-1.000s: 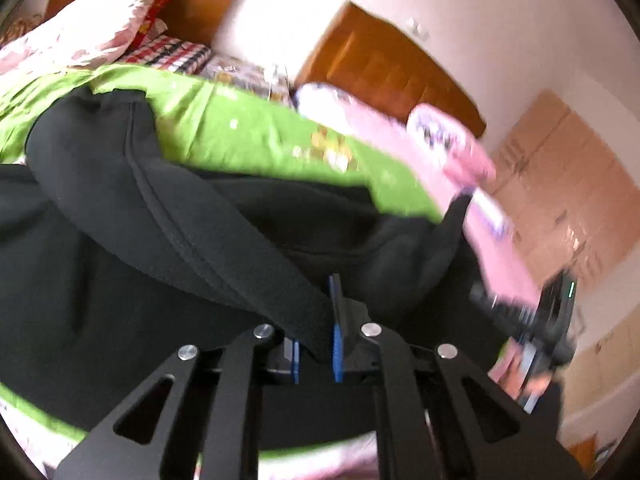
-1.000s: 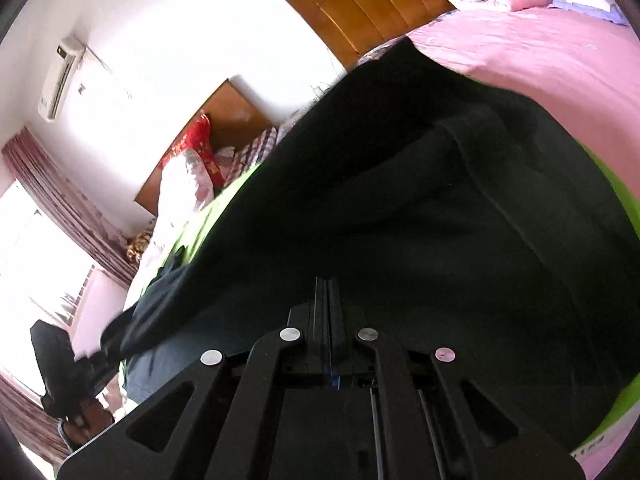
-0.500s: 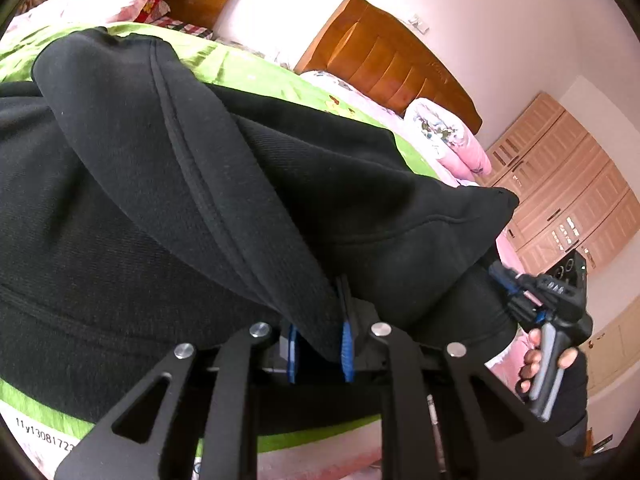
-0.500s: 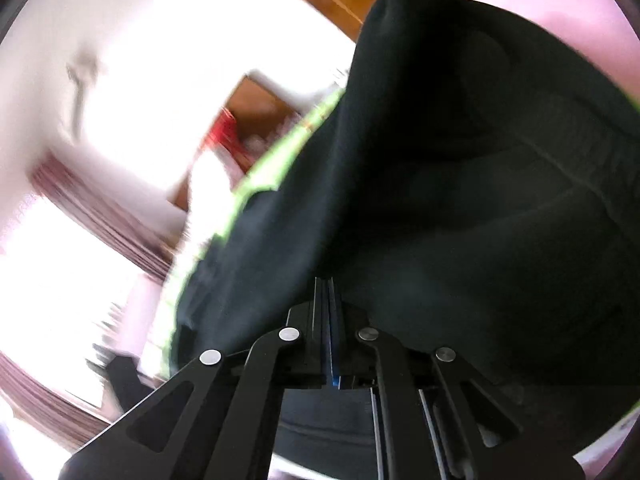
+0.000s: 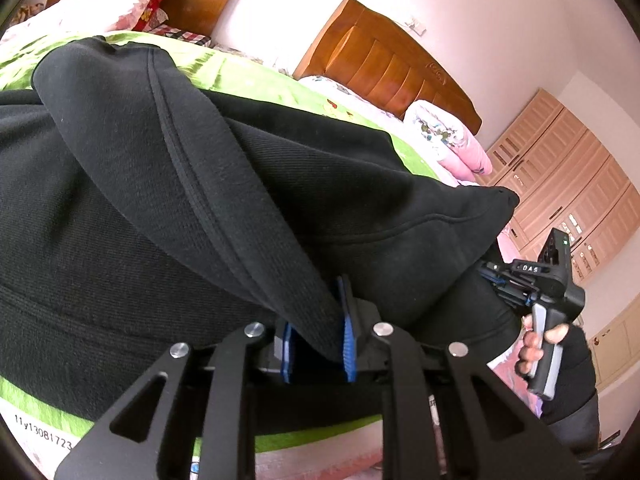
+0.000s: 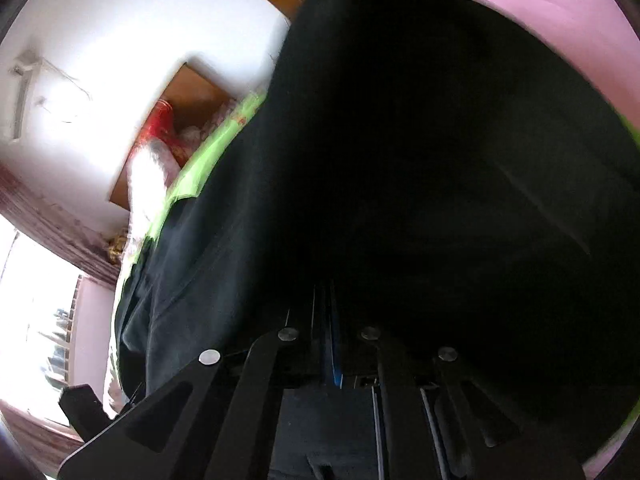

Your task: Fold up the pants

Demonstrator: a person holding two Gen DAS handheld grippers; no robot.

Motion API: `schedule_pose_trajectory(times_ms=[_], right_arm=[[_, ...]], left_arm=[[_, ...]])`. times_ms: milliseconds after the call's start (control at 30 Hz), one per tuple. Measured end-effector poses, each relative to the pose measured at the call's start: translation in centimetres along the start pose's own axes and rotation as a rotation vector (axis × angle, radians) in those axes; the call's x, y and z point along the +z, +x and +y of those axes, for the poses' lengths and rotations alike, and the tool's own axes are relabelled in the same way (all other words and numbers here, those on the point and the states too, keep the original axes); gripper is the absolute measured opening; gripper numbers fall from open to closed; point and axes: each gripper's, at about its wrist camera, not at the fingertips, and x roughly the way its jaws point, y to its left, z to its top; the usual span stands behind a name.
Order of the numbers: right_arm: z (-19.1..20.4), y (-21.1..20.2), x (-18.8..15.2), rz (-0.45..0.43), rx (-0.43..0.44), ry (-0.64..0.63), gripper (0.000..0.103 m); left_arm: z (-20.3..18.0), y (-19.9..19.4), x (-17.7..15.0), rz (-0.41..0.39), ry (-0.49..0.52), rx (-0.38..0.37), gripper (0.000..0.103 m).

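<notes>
The black pants (image 5: 168, 208) lie on a green sheet (image 5: 256, 80) on the bed, with one layer folded over the rest. My left gripper (image 5: 316, 340) has its blue pads (image 5: 347, 336) closed around a thick fold of the black cloth. In the left wrist view my right gripper (image 5: 494, 274) is at the right, held in a gloved hand, at the fold's other corner. In the right wrist view the pants (image 6: 420, 160) fill most of the frame, and my right gripper (image 6: 326, 312) is shut on their cloth.
Two wooden headboards (image 5: 384, 60) stand against the white wall. Pillows (image 5: 100, 0) lie at the far left and a pink quilt (image 5: 452, 140) at the right. Wooden wardrobes (image 5: 572, 184) stand at the far right. A window (image 6: 36, 312) shows in the right wrist view.
Both grippers have carried the held edge of the pants over the rest of the garment, toward the near side of the bed. The folded layer now covers much more of the green sheet.
</notes>
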Motion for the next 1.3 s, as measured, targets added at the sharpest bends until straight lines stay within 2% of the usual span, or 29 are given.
schedule_pose_trajectory(times_ms=[67, 133, 200, 233, 267, 300, 333, 367, 400, 467, 533, 600, 633, 700, 767, 867, 967, 1033, 1100, 1200, 1233, 1267, 1300], right_arm=[[-0.3, -0.2, 0.1, 0.000, 0.005, 0.003, 0.007], [0.1, -0.5, -0.4, -0.009, -0.036, -0.077, 0.007], [1.6, -0.6, -1.2, -0.024, -0.080, -0.168, 0.008], [2.6, -0.5, -2.0, -0.030, -0.100, -0.266, 0.008], [3.2, -0.3, -2.2, -0.042, -0.117, -0.322, 0.008], [3.5, -0.4, -2.7, -0.051, -0.091, -0.363, 0.008], [3.3, -0.2, -2.9, -0.038, -0.037, -0.363, 0.008], [2.8, -0.1, -3.0, -0.024, 0.027, -0.336, 0.008], [2.3, -0.3, -3.0, -0.034, 0.051, -0.301, 0.008], [2.0, -0.7, -2.6, -0.033, 0.061, -0.265, 0.008], [2.1, -1.4, -2.4, -0.031, 0.021, -0.294, 0.008], [2.2, -1.9, -3.0, -0.034, -0.043, -0.337, 0.008], [2.5, -2.1, -3.4, -0.036, -0.062, -0.368, 0.008], [3.4, -3.2, -4.7, -0.055, -0.070, -0.392, 0.008], [3.0, -3.5, -6.1, -0.076, -0.061, -0.373, 0.008], [1.7, -4.7, -6.4, -0.091, -0.019, -0.276, 0.008], [-0.3, -6.6, -5.6, -0.158, 0.027, -0.172, 0.008], [-1.5, -8.0, -5.1, -0.189, 0.001, -0.153, 0.008], [-2.2, -9.0, -4.8, -0.223, -0.007, -0.144, 0.008], [-2.8, -9.5, -4.6, -0.246, -0.012, -0.118, 0.008], [-3.0, -9.4, -4.6, -0.255, -0.019, -0.108, 0.008], [-3.4, -9.0, -5.0, -0.256, -0.022, -0.100, 0.008], [-3.6, -8.9, -5.0, -0.253, -0.022, -0.087, 0.008]], left_arm=[[-0.2, -0.1, 0.0, 0.003, -0.001, 0.003, 0.020], [-0.4, -0.1, 0.2, 0.010, 0.003, 0.015, 0.021], [-1.3, -0.1, 0.3, 0.018, 0.027, 0.053, 0.027], [-2.1, -0.2, 0.4, 0.021, 0.059, 0.082, 0.043], [-2.7, -0.3, 0.5, 0.020, 0.082, 0.107, 0.068], [-3.3, -0.4, 0.5, 0.018, 0.103, 0.142, 0.078], [-4.1, -0.5, 0.6, 0.010, 0.126, 0.189, 0.082], [-4.6, -0.5, 0.7, 0.002, 0.144, 0.210, 0.082], [-5.0, -0.7, 0.8, -0.005, 0.163, 0.224, 0.082], [-5.9, -1.6, 1.0, -0.068, 0.176, 0.289, 0.082], [-7.3, -3.0, 1.4, -0.136, 0.217, 0.321, 0.082], [-9.4, -3.6, 2.0, -0.148, 0.286, 0.299, 0.082], [-11.1, -3.4, 2.3, -0.132, 0.343, 0.259, 0.086], [-14.4, -2.0, 3.0, -0.085, 0.432, 0.181, 0.097], [-16.2, 0.2, 3.7, -0.043, 0.452, 0.121, 0.101], [-18.4, 5.5, 4.7, 0.033, 0.507, 0.127, 0.101], [-20.8, 10.3, 4.9, 0.092, 0.577, 0.135, 0.101], [-23.2, 12.9, 4.2, 0.104, 0.681, 0.175, 0.101], [-25.4, 15.8, 3.4, 0.150, 0.784, 0.217, 0.101], [-28.1, 20.1, 2.8, 0.211, 0.880, 0.254, 0.101], [-28.7, 21.4, 2.9, 0.209, 0.902, 0.282, 0.089], [-29.0, 22.3, 3.2, 0.206, 0.905, 0.300, 0.042], [-29.0, 22.6, 3.6, 0.204, 0.894, 0.310, 0.024]])
